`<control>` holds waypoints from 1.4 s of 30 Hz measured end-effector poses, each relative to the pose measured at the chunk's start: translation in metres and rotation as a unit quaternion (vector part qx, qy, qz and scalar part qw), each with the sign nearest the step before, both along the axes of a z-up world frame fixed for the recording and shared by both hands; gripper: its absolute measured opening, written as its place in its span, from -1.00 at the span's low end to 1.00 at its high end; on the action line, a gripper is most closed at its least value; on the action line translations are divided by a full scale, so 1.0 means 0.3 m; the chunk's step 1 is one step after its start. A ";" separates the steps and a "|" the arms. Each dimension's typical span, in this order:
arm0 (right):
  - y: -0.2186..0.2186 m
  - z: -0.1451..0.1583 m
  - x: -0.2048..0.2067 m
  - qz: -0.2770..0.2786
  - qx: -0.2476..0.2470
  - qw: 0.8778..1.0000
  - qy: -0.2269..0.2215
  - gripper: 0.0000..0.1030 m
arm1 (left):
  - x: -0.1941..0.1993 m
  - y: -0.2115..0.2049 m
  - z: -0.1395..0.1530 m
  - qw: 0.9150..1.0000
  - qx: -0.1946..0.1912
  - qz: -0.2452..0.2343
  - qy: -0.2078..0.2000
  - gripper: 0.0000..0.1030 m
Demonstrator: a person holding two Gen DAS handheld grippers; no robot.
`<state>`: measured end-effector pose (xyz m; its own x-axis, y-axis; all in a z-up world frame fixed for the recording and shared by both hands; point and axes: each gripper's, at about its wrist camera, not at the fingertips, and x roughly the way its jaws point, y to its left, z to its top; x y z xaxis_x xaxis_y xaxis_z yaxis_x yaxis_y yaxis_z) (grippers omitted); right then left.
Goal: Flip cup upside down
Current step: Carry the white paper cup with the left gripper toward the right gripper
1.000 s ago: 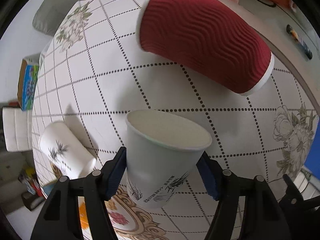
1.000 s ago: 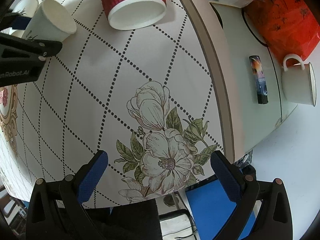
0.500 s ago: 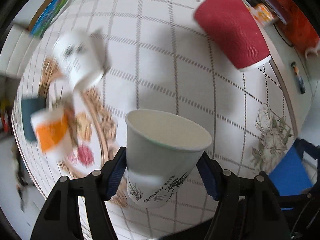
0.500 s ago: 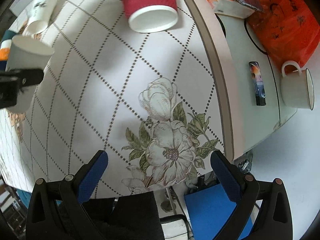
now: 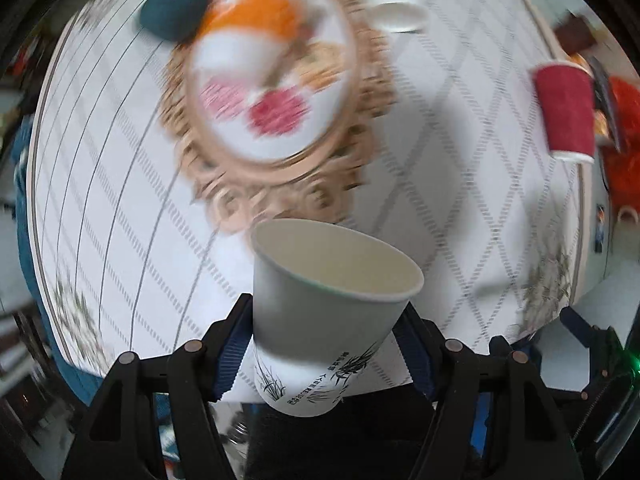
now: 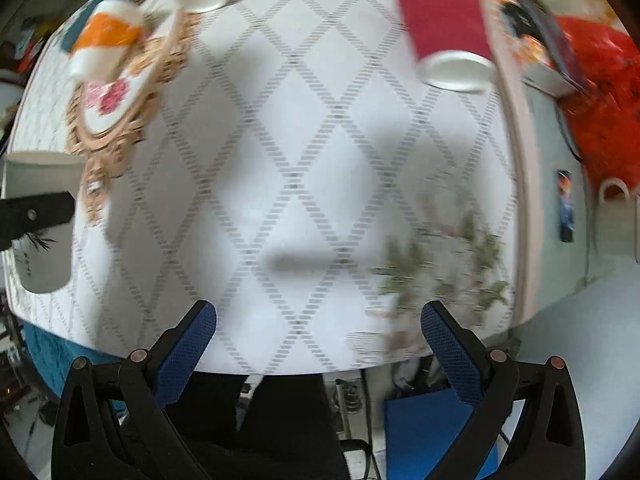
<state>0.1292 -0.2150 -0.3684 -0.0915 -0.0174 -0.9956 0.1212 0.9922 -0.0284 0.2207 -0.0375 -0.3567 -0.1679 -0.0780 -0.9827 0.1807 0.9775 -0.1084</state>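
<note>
My left gripper [image 5: 326,340] is shut on a white paper cup [image 5: 320,312] with a bamboo print. The cup is held high above the table, mouth up. It also shows in the right wrist view [image 6: 40,216] at the far left, clamped by the left gripper's black finger [image 6: 38,212]. My right gripper [image 6: 318,340] is open and empty above the table's near edge.
A red ribbed cup [image 5: 566,114] lies on its side at the right, also in the right wrist view [image 6: 444,24]. An orange-and-white cup [image 5: 248,36], a teal object [image 5: 172,4] and another white cup [image 5: 400,16] lie further back on the patterned tablecloth [image 6: 300,160]. A mug [image 6: 618,208] stands beyond the table.
My left gripper has risen and pulled back with the cup, so more of the table shows. The right gripper has also lifted and drawn back.
</note>
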 end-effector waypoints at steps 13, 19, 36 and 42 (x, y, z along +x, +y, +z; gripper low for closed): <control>0.358 -0.071 0.049 0.001 0.011 1.000 0.026 1.00 | 0.091 0.440 -0.120 0.987 -0.068 0.130 0.060 0.28; 0.412 -0.114 0.045 -0.017 0.001 0.999 0.032 1.00 | 0.095 0.522 -0.190 0.977 -0.100 0.167 0.088 0.29; 0.540 -0.167 0.092 -0.007 -0.010 0.999 0.043 1.00 | 0.068 0.507 -0.265 0.976 -0.073 0.179 0.100 0.29; 0.478 -0.178 0.100 -0.014 -0.009 0.999 0.042 1.00 | 0.068 0.434 -0.255 0.987 -0.043 0.131 0.080 0.51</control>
